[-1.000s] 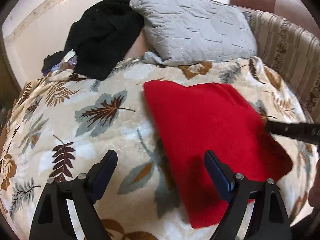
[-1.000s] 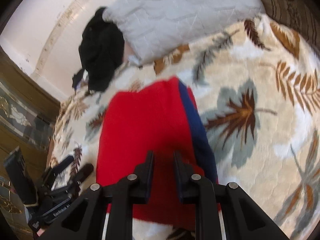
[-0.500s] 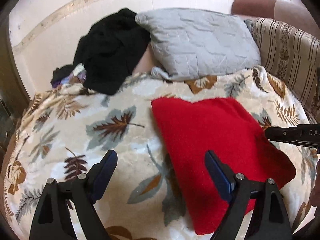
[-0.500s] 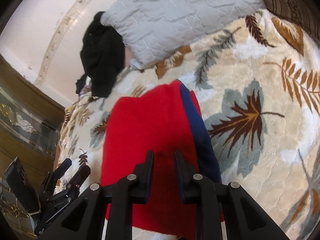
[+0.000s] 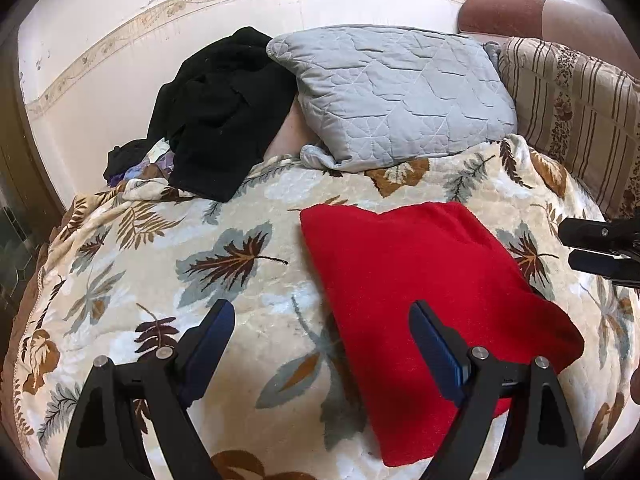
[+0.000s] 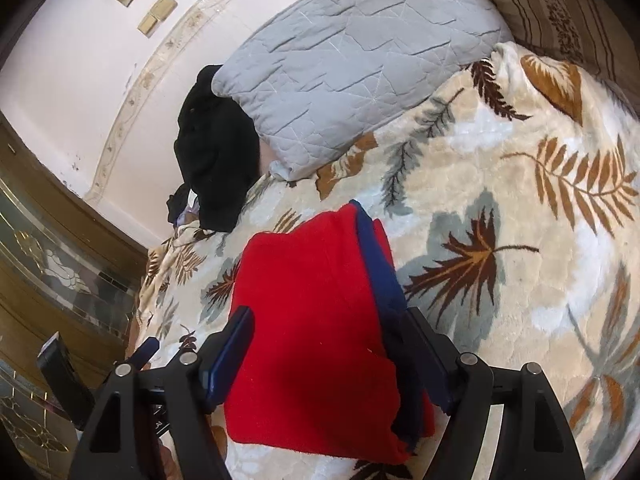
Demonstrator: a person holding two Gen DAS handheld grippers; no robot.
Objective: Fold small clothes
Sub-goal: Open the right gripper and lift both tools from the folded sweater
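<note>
A red fleece garment (image 5: 424, 280) lies folded flat on the leaf-patterned blanket (image 5: 160, 280); in the right wrist view the garment (image 6: 312, 320) shows a navy blue edge (image 6: 380, 264) along its right side. My left gripper (image 5: 320, 332) is open and empty, above the garment's left edge. My right gripper (image 6: 328, 344) is open, its fingers standing over the near part of the garment. The right gripper also shows at the right edge of the left wrist view (image 5: 600, 248).
A grey quilted pillow (image 5: 392, 92) and a heap of black clothes (image 5: 220, 112) lie at the bed's head by the white wall. A striped cushion (image 5: 572, 120) is at the right. A wood and glass cabinet (image 6: 48, 272) stands left of the bed.
My right gripper was shut on the red garment and has opened, letting it go. My left gripper stayed open and pulled back a little.
</note>
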